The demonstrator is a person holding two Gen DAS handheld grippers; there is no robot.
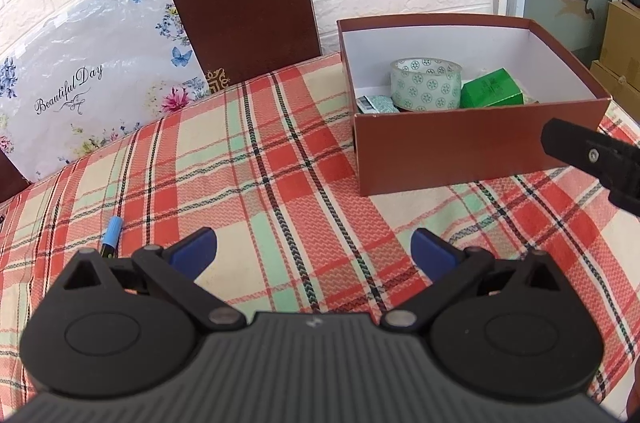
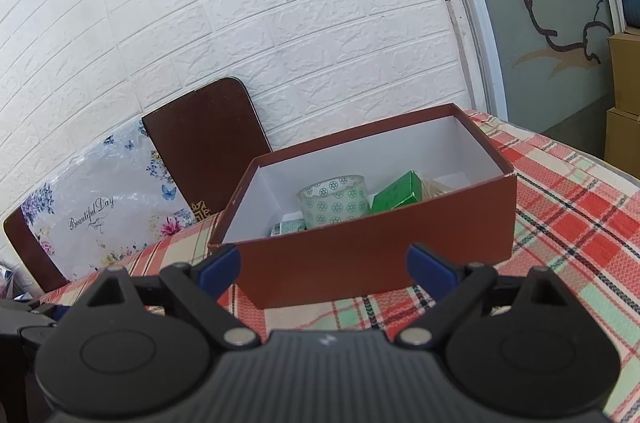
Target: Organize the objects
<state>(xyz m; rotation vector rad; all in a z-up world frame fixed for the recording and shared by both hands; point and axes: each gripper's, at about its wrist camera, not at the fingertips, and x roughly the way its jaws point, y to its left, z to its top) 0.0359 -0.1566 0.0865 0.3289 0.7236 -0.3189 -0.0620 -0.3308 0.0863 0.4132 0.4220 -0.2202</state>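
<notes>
Left gripper (image 1: pixel 314 249) low over plaid surface (image 1: pixel 256 159), fingers apart, empty. Right gripper (image 2: pixel 324 265) fingers apart too, empty, facing box (image 2: pixel 372 251). Marker (image 1: pixel 110 233) loose beside left fingers, lower end hidden, likely next pick. Farther: tape roll (image 1: pixel 426 83), green carton (image 1: pixel 492 91) already boxed; other contents hard to read.

Right gripper (image 2: pixel 324 263): jaws wide apart, blue fingertips (image 2: pixel 222 265) empty, hovering just in front of near wall of red-brown box (image 2: pixel 372 255). Box open-topped, white inside, resting on plaid tablecloth (image 2: pixel 580 223). Box contents: patterned tape roll (image 2: pixel 334 201) upright near centre; green carton (image 2: pixel 398 197) just right of roll; small patterned packet (image 2: pixel 288 226) at roll's lower left. Behind table: brown chair back (image 2: pixel 204 143), floral cushion (image 2: pixel 100 211), white brick wall (image 2: pixel 260 3).
</notes>
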